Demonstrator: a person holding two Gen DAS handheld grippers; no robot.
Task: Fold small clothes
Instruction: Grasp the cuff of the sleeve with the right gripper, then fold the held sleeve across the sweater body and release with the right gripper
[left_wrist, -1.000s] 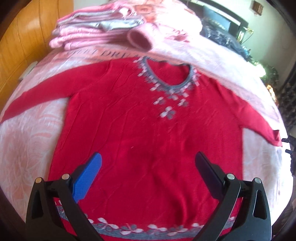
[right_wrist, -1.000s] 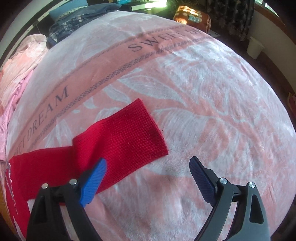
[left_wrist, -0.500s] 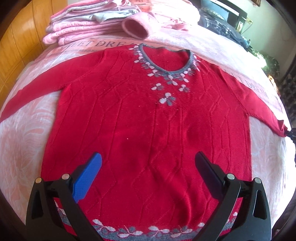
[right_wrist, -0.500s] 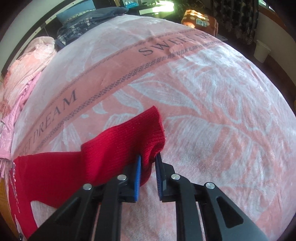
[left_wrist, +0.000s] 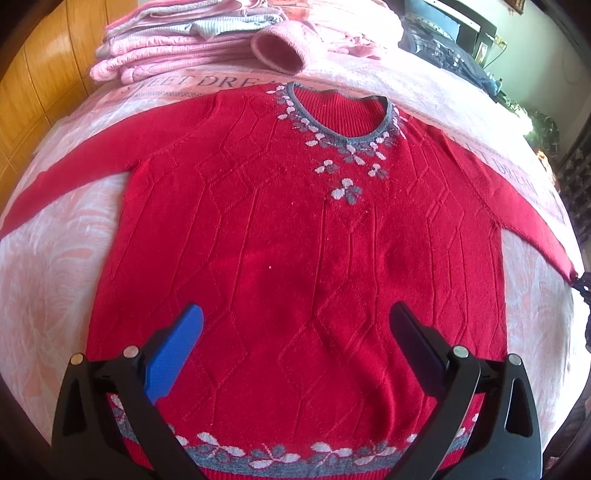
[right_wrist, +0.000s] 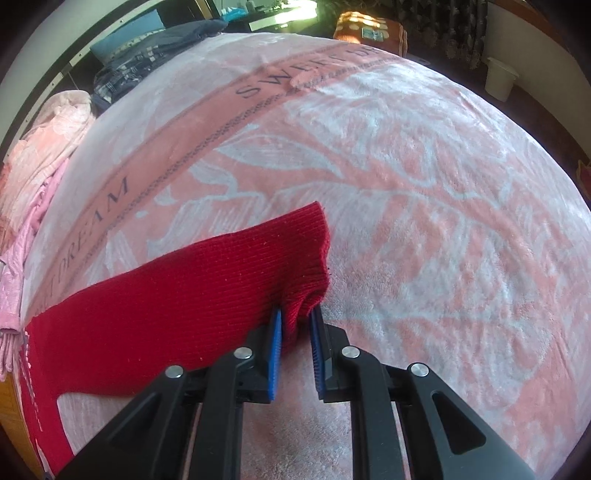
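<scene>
Left gripper (left_wrist: 295, 328): jaws wide apart, nothing between them, hovering over the lower body of the red sweater (left_wrist: 295, 240).

Sweater lies flat, front up, on the pink blanket (left_wrist: 48, 288). Long axis runs straight away from the left gripper: hem with the grey flower band (left_wrist: 288, 456) is at the near edge between the fingers, grey collar (left_wrist: 343, 138) points away, slightly right of centre.

Left of the gripper, one sleeve (left_wrist: 74, 166) stretches out diagonally towards the left edge of the view. Ahead and beyond the collar: a stack of folded pink clothes (left_wrist: 177, 48), clear of the sweater. Right of the gripper, the other sleeve (left_wrist: 524, 206) runs out and down to the right edge, where its cuff meets something dark, too cut off to identify.

Right gripper (right_wrist: 295, 325): jaws nearly closed, pinching the near corner of the sleeve cuff (right_wrist: 306, 258). Fabric bunches between the blue pads (right_wrist: 275, 354). From the grip, the red sleeve (right_wrist: 166, 295) extends left and towards the camera, long axis roughly left to right across the view, cuff end pointing right. Right of the cuff is bare blanket (right_wrist: 424, 221) only. Far ahead and left: dark folded clothes (right_wrist: 155, 51) at the blanket's edge.
</scene>
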